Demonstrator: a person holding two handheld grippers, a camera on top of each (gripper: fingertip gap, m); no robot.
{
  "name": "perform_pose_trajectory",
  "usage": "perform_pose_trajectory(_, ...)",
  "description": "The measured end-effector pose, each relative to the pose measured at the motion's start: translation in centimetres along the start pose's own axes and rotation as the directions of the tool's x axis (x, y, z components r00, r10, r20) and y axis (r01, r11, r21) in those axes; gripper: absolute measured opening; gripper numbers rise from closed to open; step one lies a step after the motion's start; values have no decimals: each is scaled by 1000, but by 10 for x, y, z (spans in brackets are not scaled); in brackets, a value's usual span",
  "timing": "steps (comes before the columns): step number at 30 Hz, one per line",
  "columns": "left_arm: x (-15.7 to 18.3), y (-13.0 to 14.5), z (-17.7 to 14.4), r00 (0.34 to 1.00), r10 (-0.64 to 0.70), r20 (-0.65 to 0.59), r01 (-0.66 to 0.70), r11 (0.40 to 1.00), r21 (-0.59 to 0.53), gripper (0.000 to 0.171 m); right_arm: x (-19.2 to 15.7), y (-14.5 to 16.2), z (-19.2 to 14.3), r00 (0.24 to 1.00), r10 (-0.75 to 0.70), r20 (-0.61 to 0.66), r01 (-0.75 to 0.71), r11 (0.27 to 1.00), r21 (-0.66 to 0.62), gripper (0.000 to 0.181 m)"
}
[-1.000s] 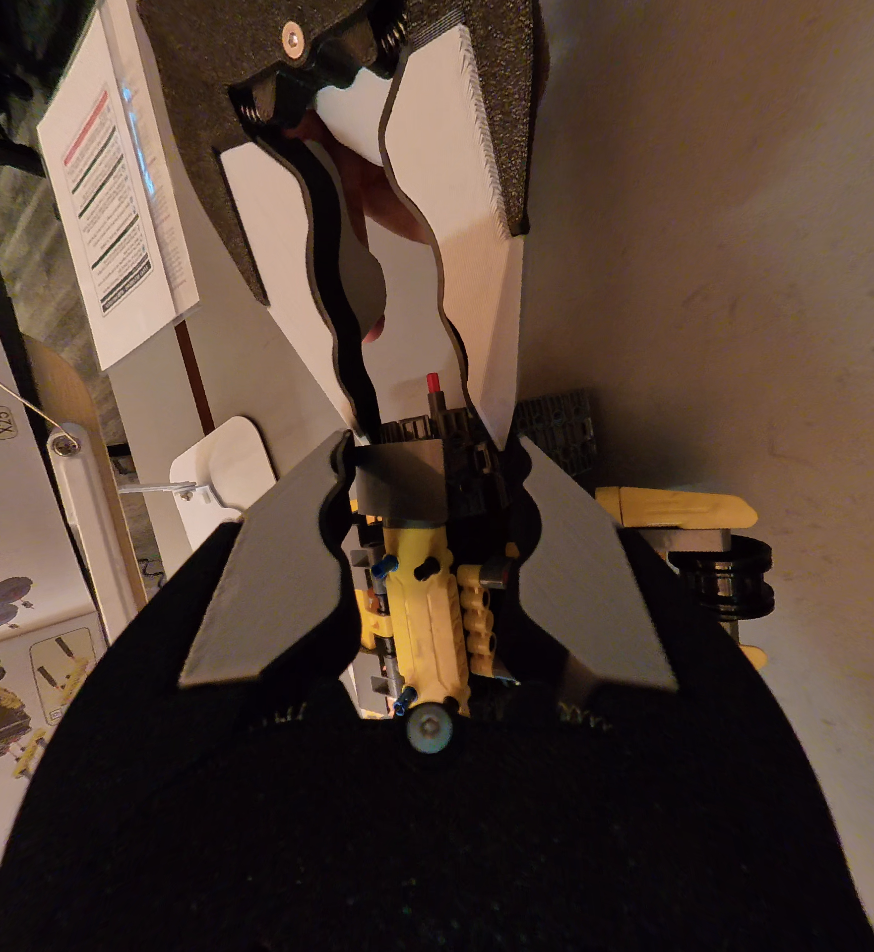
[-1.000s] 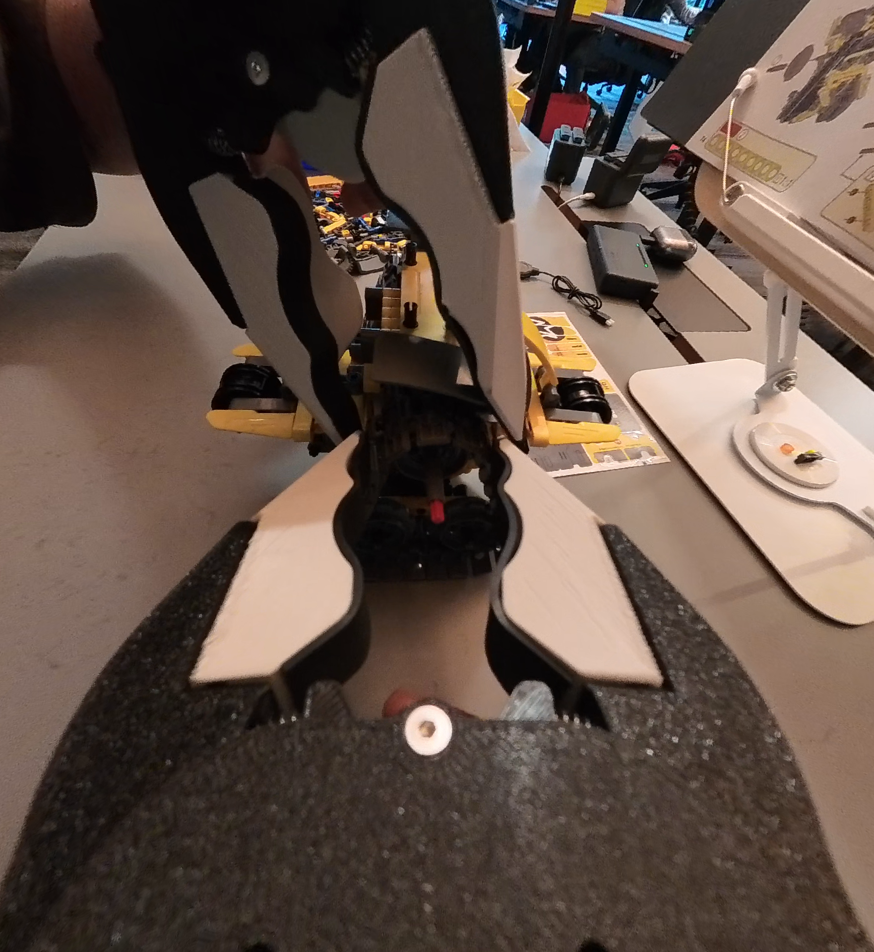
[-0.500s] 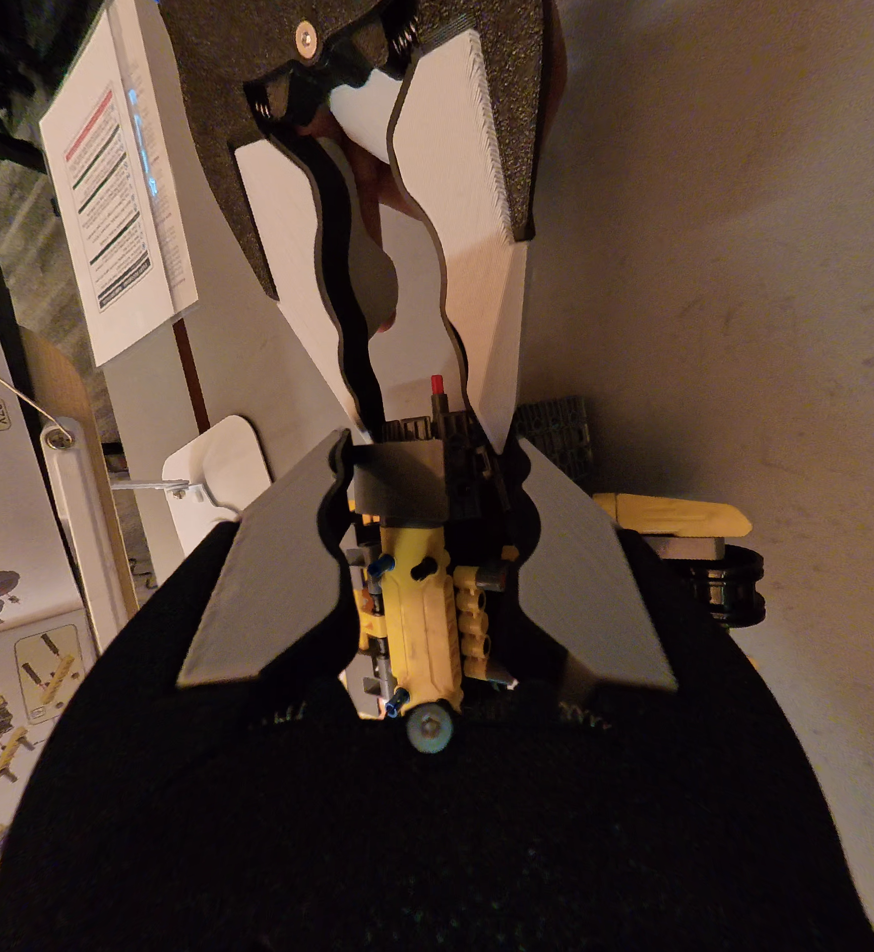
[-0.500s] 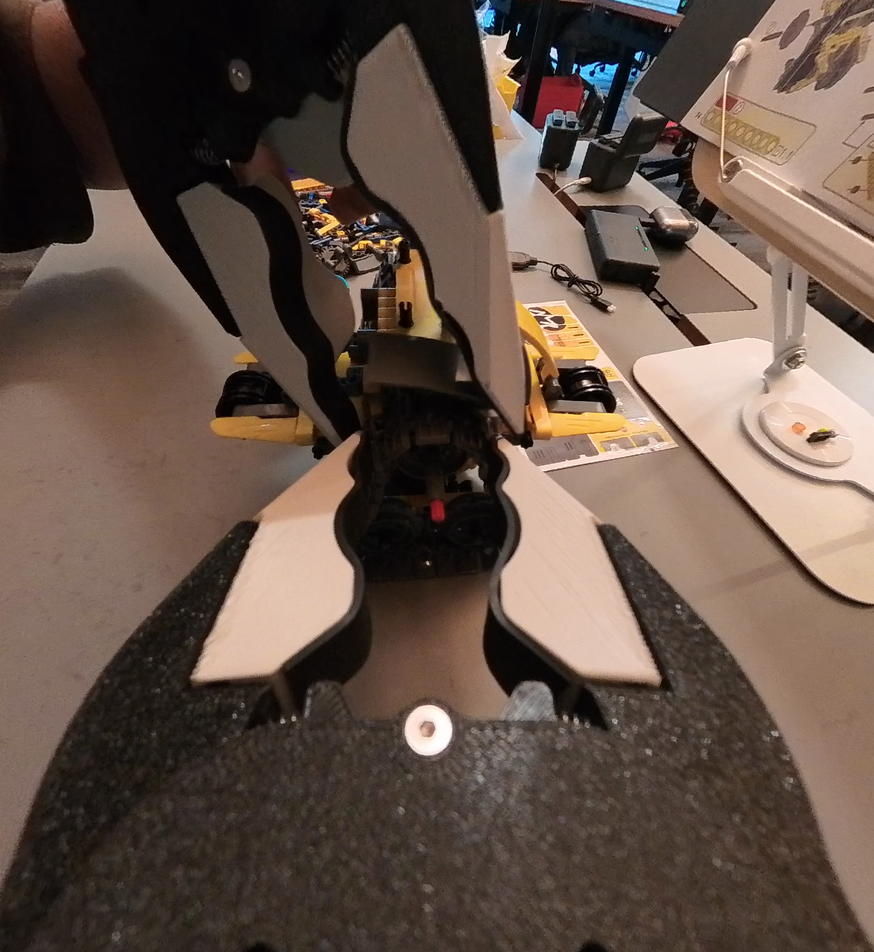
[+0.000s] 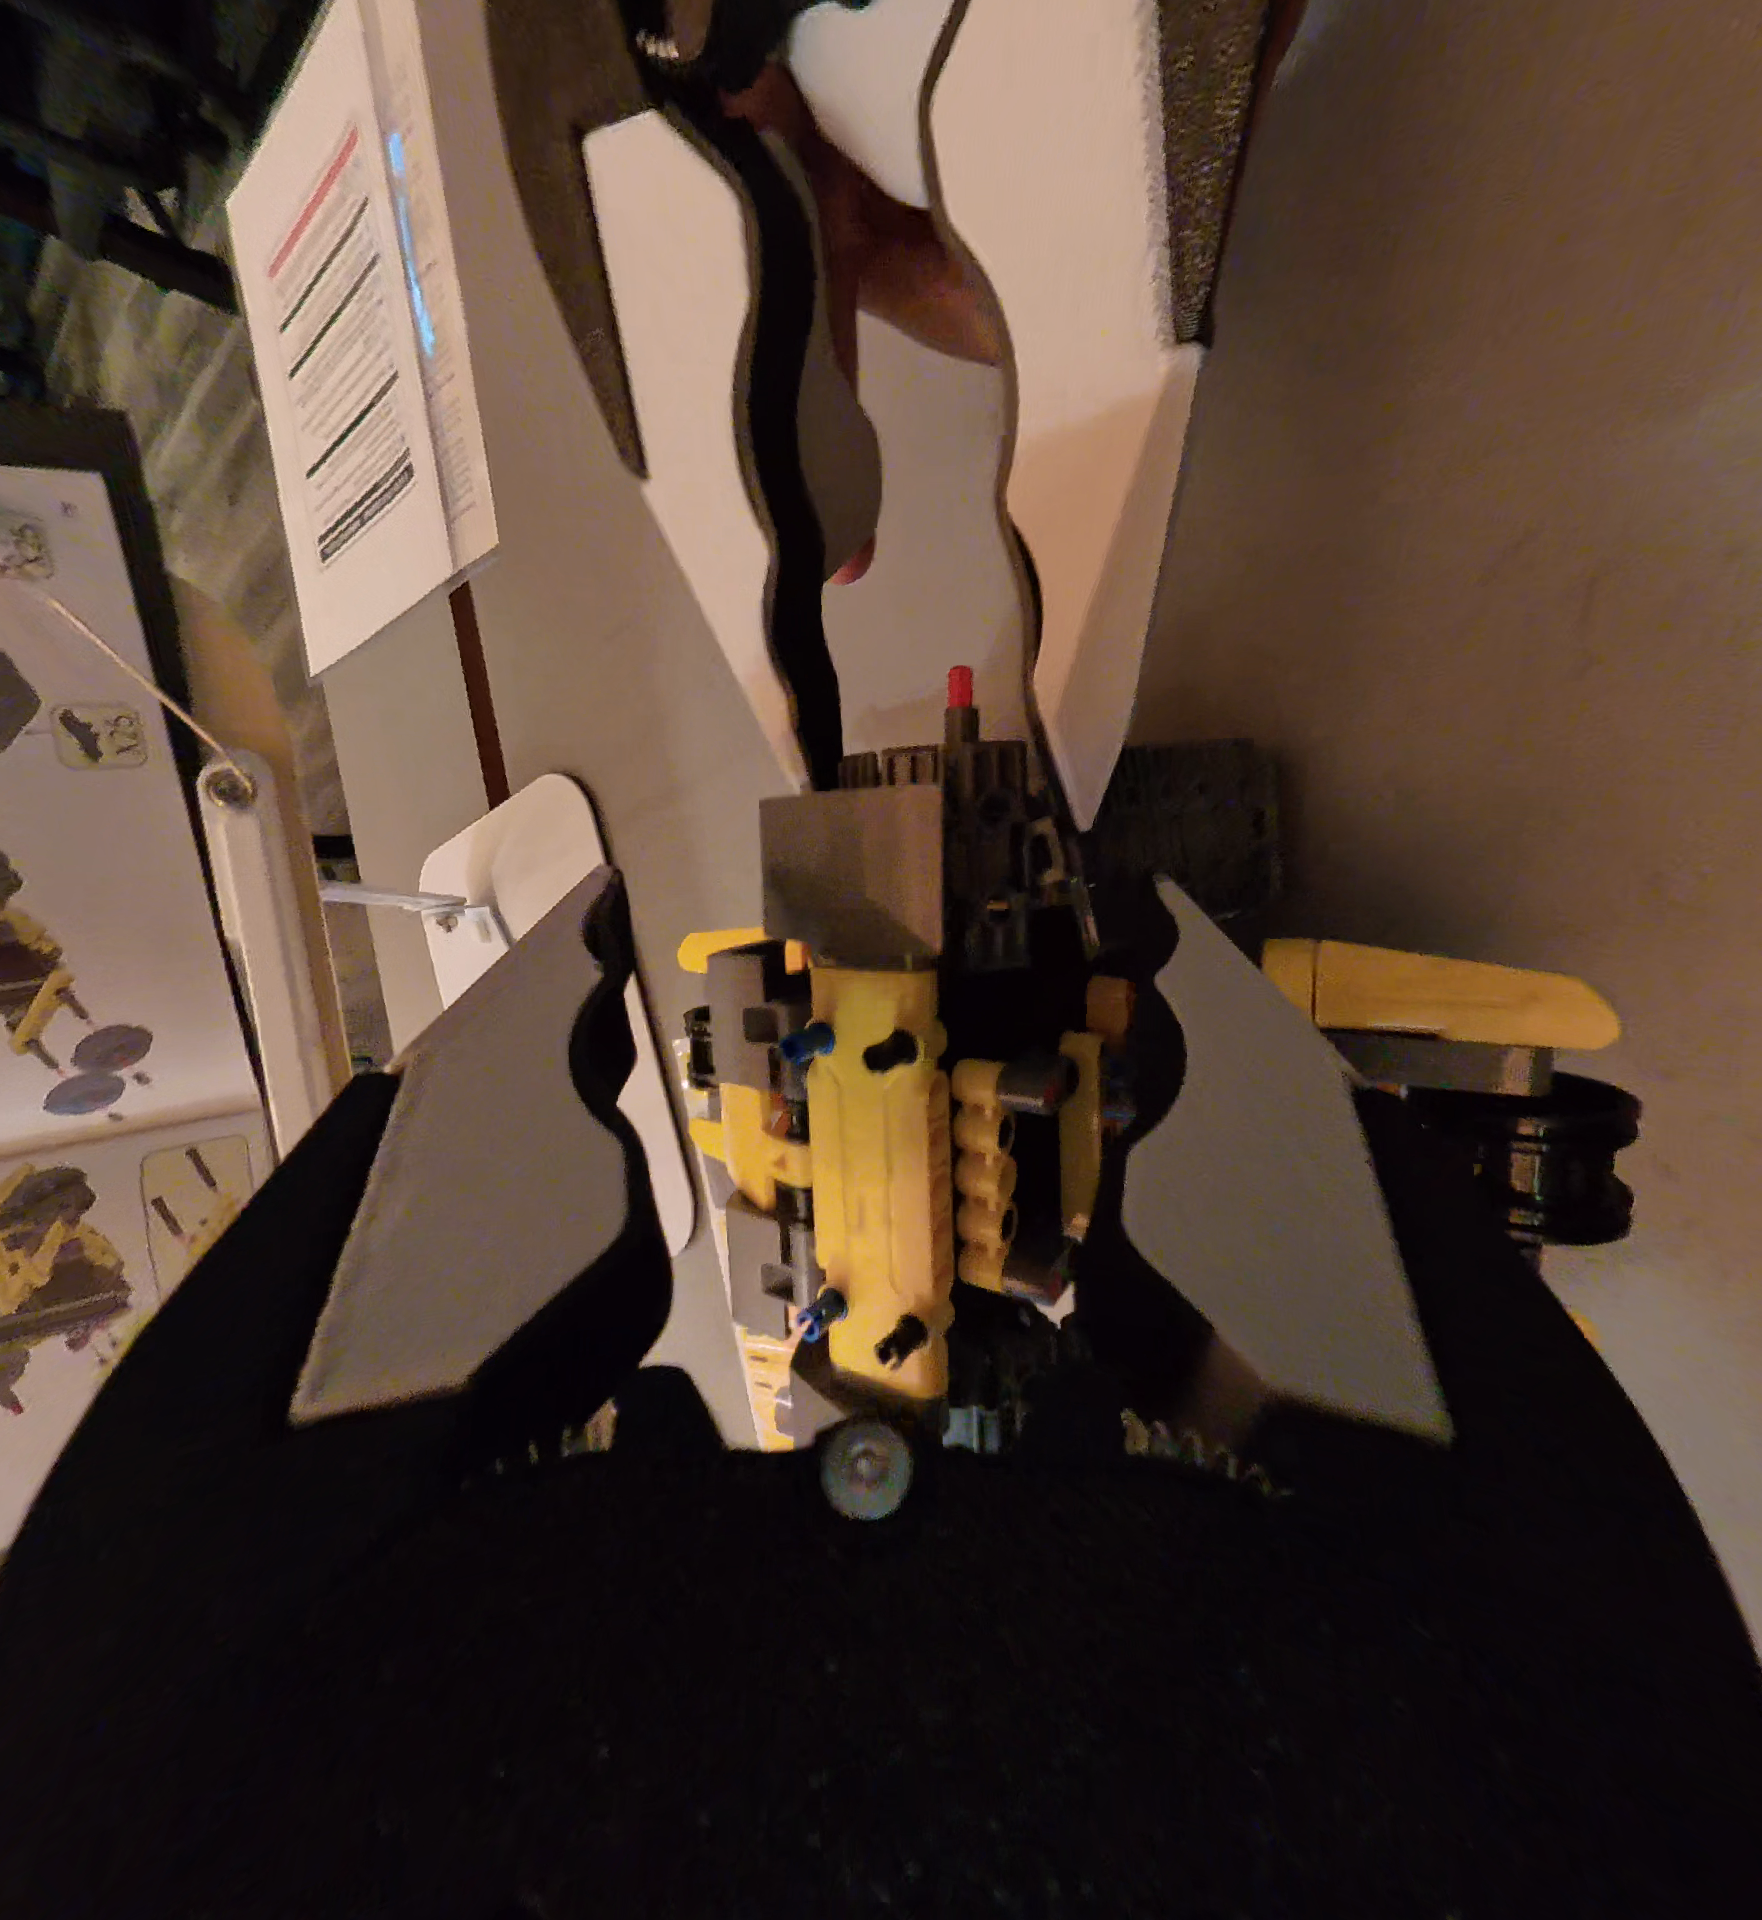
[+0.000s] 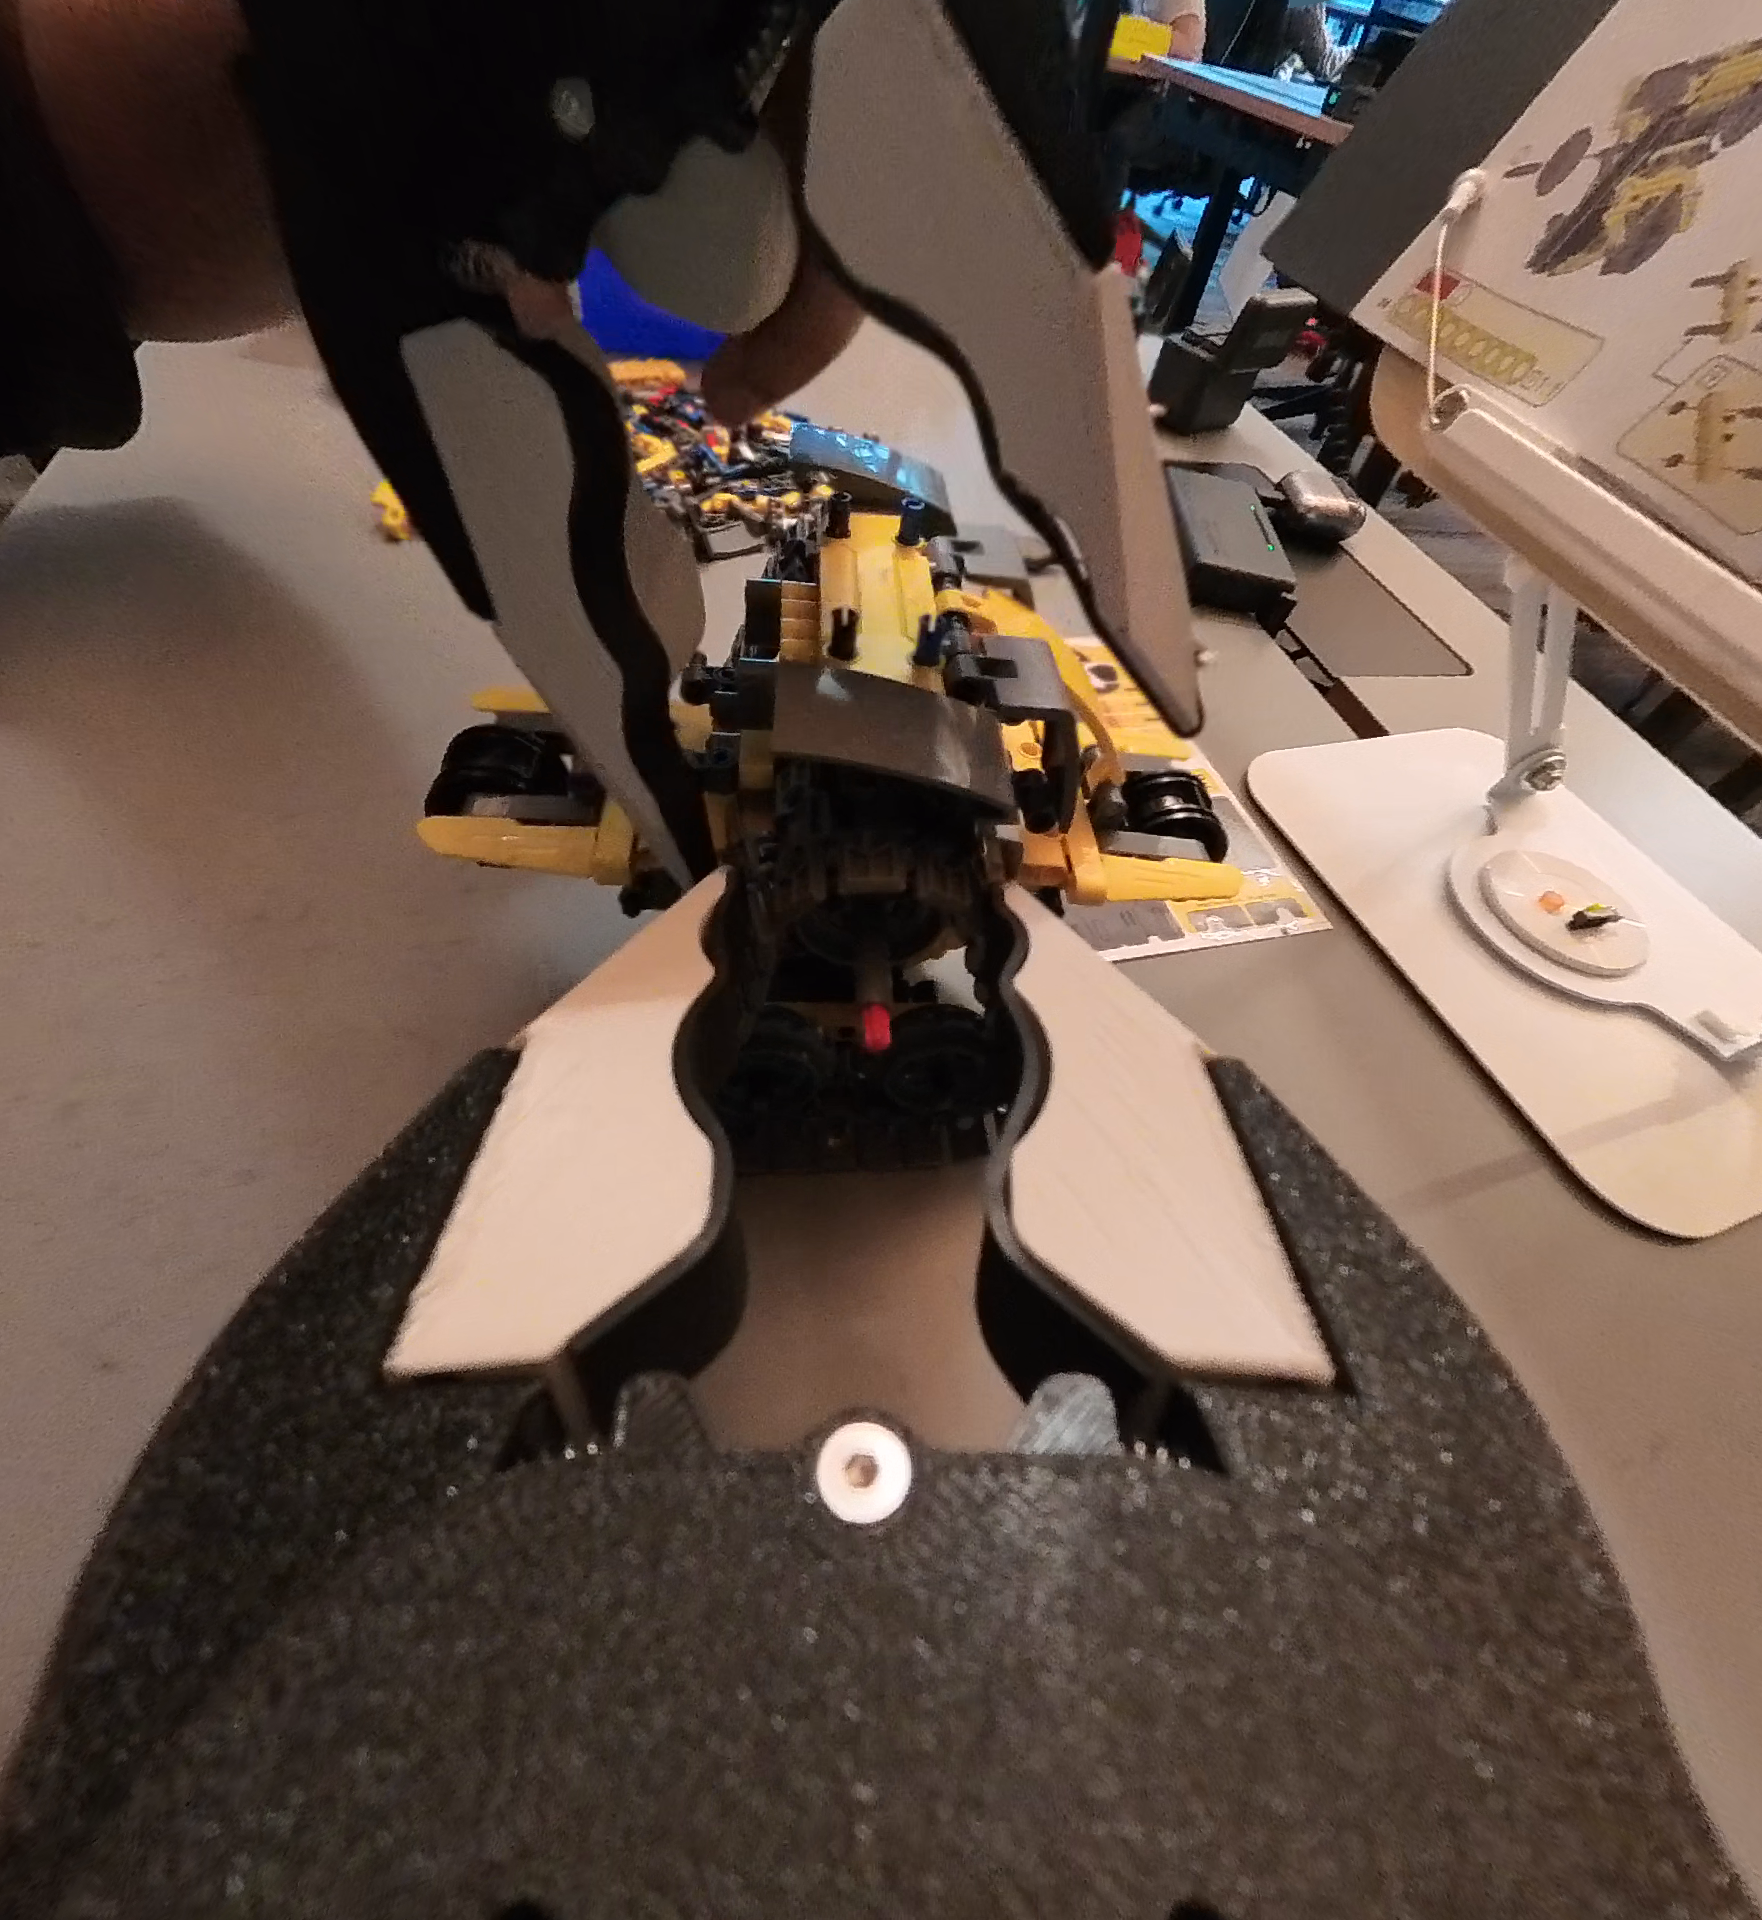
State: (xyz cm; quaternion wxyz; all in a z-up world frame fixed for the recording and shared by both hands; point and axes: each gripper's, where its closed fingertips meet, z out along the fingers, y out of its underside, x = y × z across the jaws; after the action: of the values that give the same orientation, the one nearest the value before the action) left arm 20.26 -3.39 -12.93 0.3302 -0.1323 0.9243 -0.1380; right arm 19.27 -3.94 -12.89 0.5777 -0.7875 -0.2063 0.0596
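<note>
Clamping the yellow brick vehicle point(image 6: 887, 769) with my right gripper point(image 6: 861, 904); my left gripper point(image 5: 882, 904) spread apart above it.

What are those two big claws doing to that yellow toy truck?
A person is holding a claw-like gripper in each hand, both around a yellow and black toy truck built from bricks, sitting on a grey table. The right gripper is closed on the truck's black end. The left gripper has opened and sits around the yellow part without squeezing it. A pile of loose bricks lies behind, and a building booklet stands on a white stand beside it.
</note>
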Motion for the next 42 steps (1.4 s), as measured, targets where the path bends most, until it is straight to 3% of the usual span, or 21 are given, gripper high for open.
perform_pose_trajectory(5,4,-5,-17,999,-41,32,38,995,90,86,-1,0,0,999,-53,-13,53,999,4,45)
perform_pose_trajectory(9,5,-14,-35,986,-33,161,8,988,156,65,-2,-1,0,997,-70,-16,70,997,9,45)
perform_pose_trajectory(12,29,-28,-46,990,-69,123,39,972,231,55,-2,-1,0,996,-83,-18,83,996,7,45)
perform_pose_trajectory(15,43,-21,-39,987,-92,130,70,983,167,40,-3,-1,-1,995,-103,-19,103,995,8,44)
perform_pose_trajectory(21,38,-6,-21,968,-160,196,149,986,70,41,-5,-2,-1,989,-144,-22,144,990,-3,44)
perform_pose_trajectory(24,36,-5,-19,962,-157,223,148,987,60,39,-4,-1,-1,985,-166,-34,166,986,-13,44)
perform_pose_trajectory(30,32,-3,-19,956,-128,265,121,992,43,19,-5,-1,-1,986,-165,-31,165,986,1,44)
perform_pose_trajectory(42,29,-3,-19,946,-141,293,124,989,76,13,-5,-3,0,988,-146,-45,147,989,18,45)
